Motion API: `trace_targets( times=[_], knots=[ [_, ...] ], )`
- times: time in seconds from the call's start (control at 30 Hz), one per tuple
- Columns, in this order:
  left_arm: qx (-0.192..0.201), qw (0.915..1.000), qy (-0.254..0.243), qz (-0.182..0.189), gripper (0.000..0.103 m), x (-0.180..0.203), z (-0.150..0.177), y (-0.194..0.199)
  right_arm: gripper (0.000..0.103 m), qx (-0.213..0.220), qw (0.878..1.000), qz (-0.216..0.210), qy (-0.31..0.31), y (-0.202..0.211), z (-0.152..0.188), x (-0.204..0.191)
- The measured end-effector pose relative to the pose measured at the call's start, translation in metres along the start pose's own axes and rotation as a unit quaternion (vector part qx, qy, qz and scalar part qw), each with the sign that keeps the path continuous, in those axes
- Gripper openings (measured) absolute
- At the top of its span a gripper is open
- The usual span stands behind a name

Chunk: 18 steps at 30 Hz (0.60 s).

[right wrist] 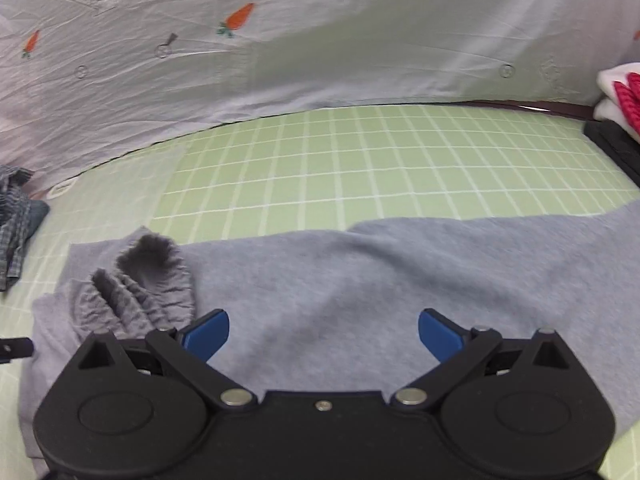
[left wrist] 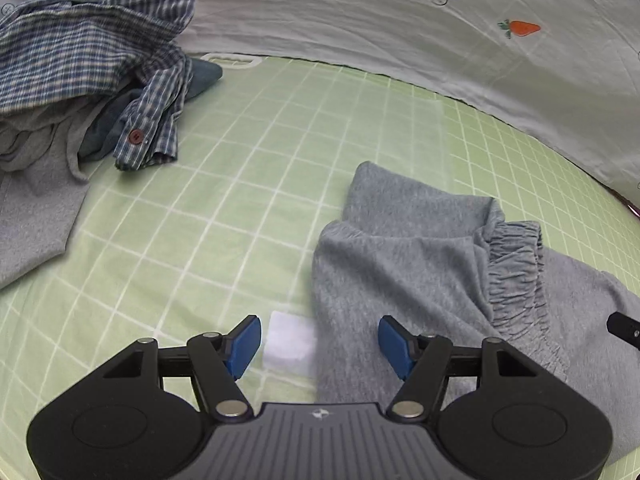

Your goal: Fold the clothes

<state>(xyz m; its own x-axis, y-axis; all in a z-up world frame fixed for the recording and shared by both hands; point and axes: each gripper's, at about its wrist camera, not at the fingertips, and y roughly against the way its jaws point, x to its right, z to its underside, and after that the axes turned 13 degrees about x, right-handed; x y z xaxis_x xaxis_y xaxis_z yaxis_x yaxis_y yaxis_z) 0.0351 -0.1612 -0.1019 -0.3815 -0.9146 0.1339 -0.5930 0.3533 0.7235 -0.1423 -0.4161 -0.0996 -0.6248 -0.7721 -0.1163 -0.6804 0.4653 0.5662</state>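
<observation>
The left hand-held gripper point(left wrist: 319, 346) and right hand-held gripper point(right wrist: 324, 334) are held spread and empty above grey sweatpants point(right wrist: 360, 280), laid partly folded on the green grid mat point(right wrist: 360, 160). A checked shirt point(left wrist: 80, 52) is left unfolded.

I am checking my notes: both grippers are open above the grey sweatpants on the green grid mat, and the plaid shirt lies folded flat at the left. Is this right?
Not quite. The plaid shirt is not folded flat; the left wrist view shows it crumpled in a heap of clothes. The rest holds: left gripper and right gripper are open above the grey sweatpants on the green grid mat.
</observation>
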Motion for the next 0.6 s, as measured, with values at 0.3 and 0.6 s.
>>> trace_targets(
  times=[0.3, 0.6],
  knots=[
    [-0.026, 0.9996, 0.007, -0.003, 0.067, -0.002, 0.002, -0.013, 0.102, -0.044, 0.99, -0.134, 0.028, -0.046, 0.004, -0.083],
    [-0.027, 0.9994, -0.02, 0.0, 0.076, 0.005, 0.001, -0.021, 0.099, -0.065, 0.99, -0.124, 0.033, -0.063, 0.015, -0.093]
  ],
)
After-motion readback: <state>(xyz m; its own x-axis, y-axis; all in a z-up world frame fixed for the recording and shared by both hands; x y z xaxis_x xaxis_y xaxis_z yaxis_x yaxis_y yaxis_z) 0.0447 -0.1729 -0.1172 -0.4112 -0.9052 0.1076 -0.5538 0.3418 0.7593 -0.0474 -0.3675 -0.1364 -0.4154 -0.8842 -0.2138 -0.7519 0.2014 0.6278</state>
